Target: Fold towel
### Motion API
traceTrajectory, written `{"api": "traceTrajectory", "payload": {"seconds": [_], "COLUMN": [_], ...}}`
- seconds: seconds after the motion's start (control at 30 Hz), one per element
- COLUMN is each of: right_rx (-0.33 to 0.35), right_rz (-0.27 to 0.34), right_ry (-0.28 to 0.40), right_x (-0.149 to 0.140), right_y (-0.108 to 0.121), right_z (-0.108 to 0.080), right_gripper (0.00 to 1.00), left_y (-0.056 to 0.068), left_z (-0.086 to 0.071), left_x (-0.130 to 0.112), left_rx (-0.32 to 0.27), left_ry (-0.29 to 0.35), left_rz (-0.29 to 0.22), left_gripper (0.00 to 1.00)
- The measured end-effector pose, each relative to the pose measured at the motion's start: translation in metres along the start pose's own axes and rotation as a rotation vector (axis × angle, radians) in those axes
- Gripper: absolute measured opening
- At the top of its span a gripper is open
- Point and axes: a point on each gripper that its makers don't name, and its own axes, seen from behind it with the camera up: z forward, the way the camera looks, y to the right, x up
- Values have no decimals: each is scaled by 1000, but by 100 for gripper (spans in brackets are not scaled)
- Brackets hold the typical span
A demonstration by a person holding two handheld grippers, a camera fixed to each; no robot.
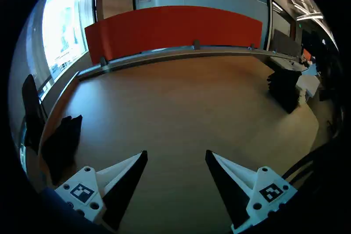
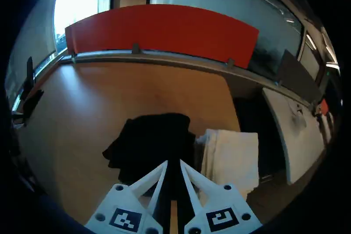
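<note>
Since the black towel [image 2: 151, 144] lies rumpled on the worktop [image 2: 87, 102], just beside a stack of folded white towels [image 2: 230, 155], the step probably calls for taking one edge and drawing it flat before folding. The right gripper [image 2: 173, 162] is clenched at its near edge, whether on cloth I cannot tell; the left gripper [image 1: 176, 151] hangs released over the worktop.

Wooden tabletop [image 1: 184, 102], red divider panel [image 1: 175, 27] behind, bright window [image 1: 63, 36] at left, ceiling lights [image 1: 309, 16]
</note>
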Motion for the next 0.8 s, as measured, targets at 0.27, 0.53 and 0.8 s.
{"api": "traceTrajectory", "payload": {"seconds": [0.27,0.53,0.8], "right_rx": [-22,-40,-45], "right_rz": [57,95,124], "right_ry": [-47,-88,-112], "right_x": [-40,-69,-82], "right_y": [10,15,15], "right_z": [9,19,23], "right_gripper": [4,4,4], "left_y": [2,0,0], "left_z": [-3,-6,-7], "left_x": [-3,-7,-7], "left_rx": [4,15,22], "left_ry": [-6,-11,-14], "left_rz": [9,9,7], "left_gripper": [98,98,99]}}
